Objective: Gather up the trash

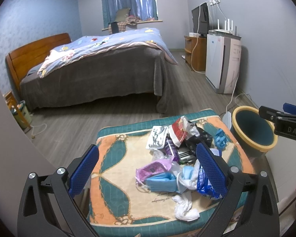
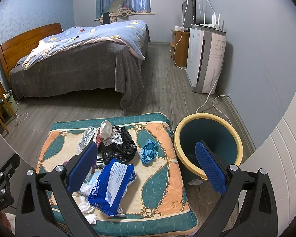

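From the left wrist: left gripper (image 1: pixel 148 169) poised above a heap of mixed litter (image 1: pixel 179 154) on the teal-and-orange patterned quilted cushion (image 1: pixel 116 177), jaws wide apart, nothing held. Probably the opening step, with no piece picked yet. Heap made up of a crumpled silver foil wrapper (image 1: pixel 156 137), a pink plastic packet (image 1: pixel 154 167), a folded pale blue face mask (image 1: pixel 161 182) and wadded white tissue (image 1: pixel 184 207). Round yellow-rimmed teal bin (image 1: pixel 253 131) just beside the cushion, seemingly empty.

From the right wrist: right gripper (image 2: pixel 146 169) also spread open and empty, hovering over a blue-and-white wet-wipes pack (image 2: pixel 113 185). Black crinkled plastic bag (image 2: pixel 121 147) behind it; scrunched blue glove (image 2: pixel 149 151) apart from the heap, nearest the bin. Next: lower, close on one loose piece, carry it across and drop it in.
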Available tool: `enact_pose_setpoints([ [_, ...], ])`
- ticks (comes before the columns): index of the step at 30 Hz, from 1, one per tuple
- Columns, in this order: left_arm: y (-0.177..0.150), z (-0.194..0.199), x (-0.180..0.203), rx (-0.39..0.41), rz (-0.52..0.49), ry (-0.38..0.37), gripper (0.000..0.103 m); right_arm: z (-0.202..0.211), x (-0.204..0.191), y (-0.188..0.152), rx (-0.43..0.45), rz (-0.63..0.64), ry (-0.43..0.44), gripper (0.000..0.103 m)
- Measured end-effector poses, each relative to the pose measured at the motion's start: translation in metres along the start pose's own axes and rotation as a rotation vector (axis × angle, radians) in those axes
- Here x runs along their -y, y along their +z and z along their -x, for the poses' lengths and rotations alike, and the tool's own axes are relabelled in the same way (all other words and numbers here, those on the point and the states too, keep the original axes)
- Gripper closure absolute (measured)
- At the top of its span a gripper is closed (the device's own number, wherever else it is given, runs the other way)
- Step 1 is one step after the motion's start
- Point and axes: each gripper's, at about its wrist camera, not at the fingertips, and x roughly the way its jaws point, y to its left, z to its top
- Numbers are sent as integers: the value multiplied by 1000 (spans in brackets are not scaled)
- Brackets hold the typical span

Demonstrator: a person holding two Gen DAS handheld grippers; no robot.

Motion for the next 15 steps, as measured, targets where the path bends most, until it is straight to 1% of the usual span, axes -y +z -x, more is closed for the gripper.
enact_pose_setpoints([
  [8,-1,-1,1,-1,-2,1,5,-1,0,0,-2,1,-1,6],
  [12,-11,-2,3,-1,-14,1,5,-2,0,-2,-5,-2,-2,6],
  [15,-13,-3,1,5,-20,-1,5,-5,-1,-1,-11,3,-31,6],
])
